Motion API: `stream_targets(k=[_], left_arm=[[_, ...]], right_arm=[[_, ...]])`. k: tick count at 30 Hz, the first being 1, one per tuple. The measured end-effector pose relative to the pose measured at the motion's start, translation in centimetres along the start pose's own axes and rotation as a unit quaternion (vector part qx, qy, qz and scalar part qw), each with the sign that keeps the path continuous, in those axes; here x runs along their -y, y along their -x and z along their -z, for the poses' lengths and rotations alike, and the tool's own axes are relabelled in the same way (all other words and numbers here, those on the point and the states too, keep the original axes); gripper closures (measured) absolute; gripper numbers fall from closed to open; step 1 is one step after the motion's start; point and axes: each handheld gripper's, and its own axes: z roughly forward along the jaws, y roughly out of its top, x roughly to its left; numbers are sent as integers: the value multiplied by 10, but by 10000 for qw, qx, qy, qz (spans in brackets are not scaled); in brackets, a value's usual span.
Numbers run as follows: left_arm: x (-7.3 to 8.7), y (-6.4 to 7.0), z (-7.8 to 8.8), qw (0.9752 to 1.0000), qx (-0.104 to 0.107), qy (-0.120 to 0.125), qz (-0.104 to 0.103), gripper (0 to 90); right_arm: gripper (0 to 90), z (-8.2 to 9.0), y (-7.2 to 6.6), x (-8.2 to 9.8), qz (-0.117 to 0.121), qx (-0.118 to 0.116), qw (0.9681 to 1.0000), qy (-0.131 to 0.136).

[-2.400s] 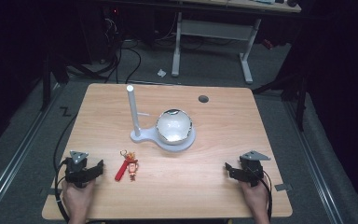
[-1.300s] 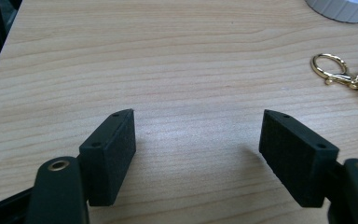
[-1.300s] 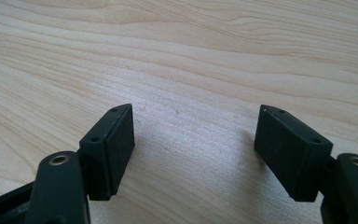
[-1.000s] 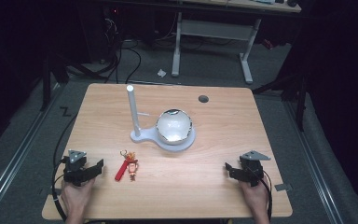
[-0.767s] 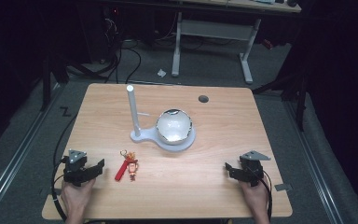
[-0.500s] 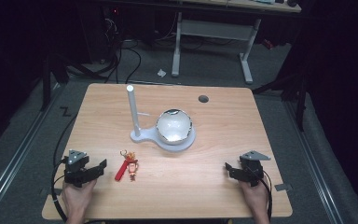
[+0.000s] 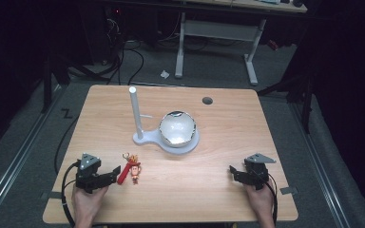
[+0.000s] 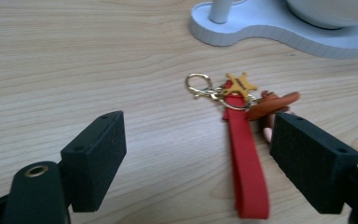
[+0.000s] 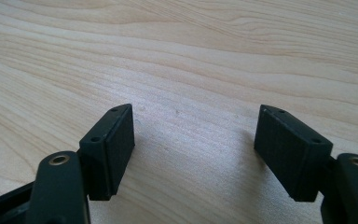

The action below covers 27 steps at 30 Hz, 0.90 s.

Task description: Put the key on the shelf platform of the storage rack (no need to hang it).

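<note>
A keychain (image 7: 133, 169) lies on the wooden table (image 7: 218, 142): a red strap (image 8: 244, 163), a gold star (image 8: 240, 85), a gold clasp and a small figure with a brown hat (image 8: 272, 103). My left gripper (image 7: 111, 174) points right at it. In the left gripper view that gripper (image 8: 200, 156) is open and its jaws have just been opening. The strap lies on the table between them, nearer the right jaw, and no pad touches it. My right gripper (image 7: 234, 174) rests near the front right edge, open (image 9: 193, 140) over bare wood.
A white stand (image 7: 145, 139) with an upright post (image 7: 135, 111) and a shiny round bowl (image 7: 177, 128) sits mid-table; its base (image 8: 279, 28) is just beyond the keychain. A small round hole (image 7: 207, 100) marks the far side of the table. Desk legs and cables lie beyond.
My left gripper has edged right toward the keychain, and its jaws stand wider apart. The right gripper, the keychain and the stand have not moved.
</note>
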Motion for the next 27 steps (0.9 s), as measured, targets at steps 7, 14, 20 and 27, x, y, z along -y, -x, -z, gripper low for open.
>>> stream_targets(k=[7,14,20,27], left_arm=[[15,12,1,9998,-38,-193,-66,174],[28,18,-3,9994,-79,-335,-91,173],[38,19,-7,9991,-140,-374,-167,174],[49,19,-16,9985,-276,-375,-290,184]], right_arm=[[290,0,0,0,0,-1,10000,0],[290,0,0,0,-7,4,10000,0],[290,0,0,0,-9,5,10000,0],[290,0,0,0,-10,5,10000,-1]])
